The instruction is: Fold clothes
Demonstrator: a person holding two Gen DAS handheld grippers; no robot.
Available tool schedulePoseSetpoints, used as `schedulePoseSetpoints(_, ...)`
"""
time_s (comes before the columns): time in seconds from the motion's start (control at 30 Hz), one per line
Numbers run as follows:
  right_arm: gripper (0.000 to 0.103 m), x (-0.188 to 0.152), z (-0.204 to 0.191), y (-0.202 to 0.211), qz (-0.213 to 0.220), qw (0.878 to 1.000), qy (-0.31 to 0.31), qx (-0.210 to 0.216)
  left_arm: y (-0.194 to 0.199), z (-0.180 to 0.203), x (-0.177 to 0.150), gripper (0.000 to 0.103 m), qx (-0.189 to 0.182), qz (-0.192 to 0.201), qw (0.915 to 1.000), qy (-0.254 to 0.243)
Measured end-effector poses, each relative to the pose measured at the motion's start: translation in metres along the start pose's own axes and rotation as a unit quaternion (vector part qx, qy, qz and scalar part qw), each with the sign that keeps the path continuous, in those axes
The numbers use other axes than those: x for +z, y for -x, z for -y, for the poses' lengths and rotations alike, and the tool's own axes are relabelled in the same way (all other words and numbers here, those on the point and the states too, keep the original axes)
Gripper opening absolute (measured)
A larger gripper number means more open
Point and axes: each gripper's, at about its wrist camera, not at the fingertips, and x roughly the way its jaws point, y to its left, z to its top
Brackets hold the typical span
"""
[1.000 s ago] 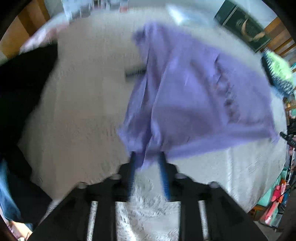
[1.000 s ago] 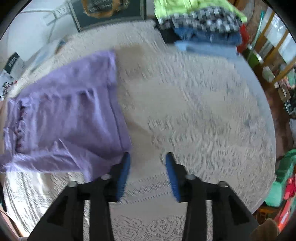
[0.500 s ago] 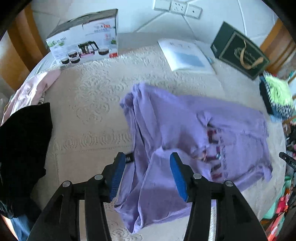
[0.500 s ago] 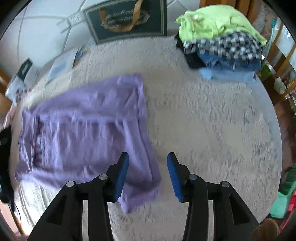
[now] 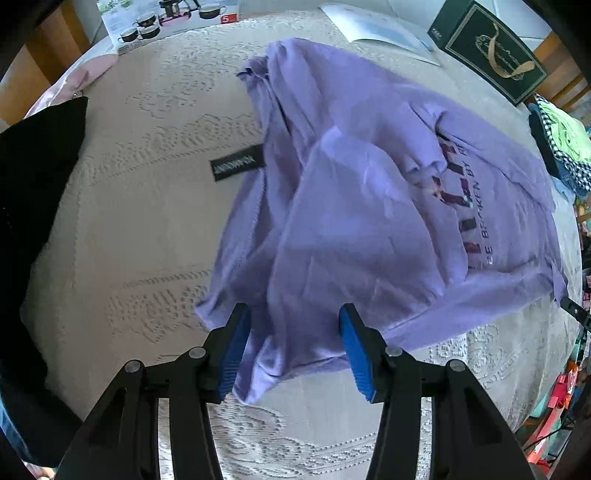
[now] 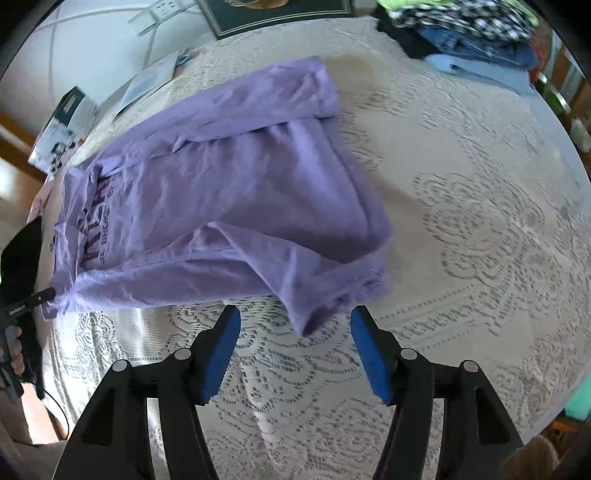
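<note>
Left wrist view: a lilac shirt (image 5: 369, 177) is spread, half folded and rumpled, on a bench covered with a cream lace cloth (image 5: 147, 206). The left gripper (image 5: 293, 349) is released, and its blue-padded fingers (image 5: 236, 350) are set wide apart on either side of the shirt's near bunched edge, which lies between them without being pinched. The shirt's long axis is seen running away from the fingers and to the right, where dark printed lettering shows. A black label (image 5: 236, 167) pokes out from its left edge. The fabric looks thin, soft and limp, with loose overlapping flaps. A black garment (image 5: 33, 177) lies at far left, a printed box (image 5: 166, 22) and a dark green box (image 5: 487, 55) at the far edge.

Right wrist view: the shirt (image 6: 221, 192) is seen lying ahead and to the left. The right gripper (image 6: 295, 349) is also released, empty, and a drooping corner of the shirt hangs just ahead of its fingers (image 6: 369, 354). This corner is judged the nearest hold for the right hand. A pile of folded clothes (image 6: 469, 33) sits far right.
</note>
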Motion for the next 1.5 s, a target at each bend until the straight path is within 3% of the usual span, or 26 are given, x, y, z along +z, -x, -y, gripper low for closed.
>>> schedulePoseSetpoints(0.03,0.017,0.004,0.001,-0.001,-0.005,1.000,0.003,-0.013,-0.003,0.002,-0.002,0.038,0.006,-0.004,1.0000,-0.004)
schedulePoseSetpoints(0.07,0.002,0.008,0.002,-0.003,-0.010,1.000,0.006,-0.025,-0.005,0.004,-0.002,0.035,0.012,-0.006,0.9999,-0.007)
schedulePoseSetpoints(0.2,0.002,0.047,0.022,0.023,0.050,0.998,-0.018,-0.033,-0.006,0.007,-0.002,0.035,0.026,0.000,0.9996,-0.010)
schedulePoseSetpoints(0.23,0.007,0.057,0.028,0.028,0.061,0.997,-0.030,-0.041,-0.006,0.007,-0.002,0.035,0.028,0.000,0.9996,-0.009)
schedulePoseSetpoints(0.33,0.042,0.078,0.047,0.029,0.064,0.992,-0.070,-0.077,0.000,0.005,-0.001,0.035,0.024,0.006,0.9997,0.000)
schedulePoseSetpoints(0.37,0.045,0.079,0.051,0.030,0.064,0.991,-0.077,-0.086,0.004,0.003,-0.001,0.035,0.021,0.010,0.9997,0.004)
schedulePoseSetpoints(0.53,0.046,0.058,0.058,0.030,0.050,0.989,-0.093,-0.099,0.031,-0.013,-0.004,0.040,0.017,0.040,0.9985,0.034)
schedulePoseSetpoints(0.7,0.048,0.035,0.063,0.018,0.043,0.994,-0.086,-0.046,0.038,-0.032,-0.017,0.045,0.035,0.039,0.9972,0.054)
schedulePoseSetpoints(0.77,0.056,0.028,0.058,0.013,0.041,0.995,-0.077,-0.042,0.036,-0.036,-0.026,0.045,0.036,0.030,0.9971,0.060)
schedulePoseSetpoints(1.13,0.053,0.032,0.046,-0.007,0.052,0.997,-0.062,-0.007,0.015,-0.012,-0.047,0.045,0.021,0.013,0.9985,0.049)
schedulePoseSetpoints(1.17,0.030,0.034,0.045,-0.008,0.047,0.997,-0.059,-0.014,0.013,-0.009,-0.048,0.045,0.020,0.013,0.9986,0.047)
schedulePoseSetpoints(1.23,0.006,0.036,0.045,-0.012,0.030,0.997,-0.056,-0.045,0.011,-0.005,-0.049,0.045,0.022,0.010,0.9986,0.046)
schedulePoseSetpoints(1.33,0.008,0.034,0.062,-0.009,0.024,0.995,-0.088,-0.050,0.009,-0.001,-0.050,0.045,0.022,0.008,0.9985,0.050)
schedulePoseSetpoints(1.37,0.021,0.033,0.066,-0.008,0.021,0.994,-0.095,-0.055,0.009,-0.001,-0.051,0.045,0.021,0.008,0.9983,0.053)
schedulePoseSetpoints(1.43,0.036,0.030,0.070,-0.008,0.014,0.993,-0.097,-0.065,0.012,-0.006,-0.055,0.045,0.021,0.009,0.9981,0.057)
schedulePoseSetpoints(1.5,0.039,0.028,0.068,-0.004,0.017,0.993,-0.096,-0.061,0.023,-0.015,-0.052,0.045,0.019,0.015,0.9979,0.060)
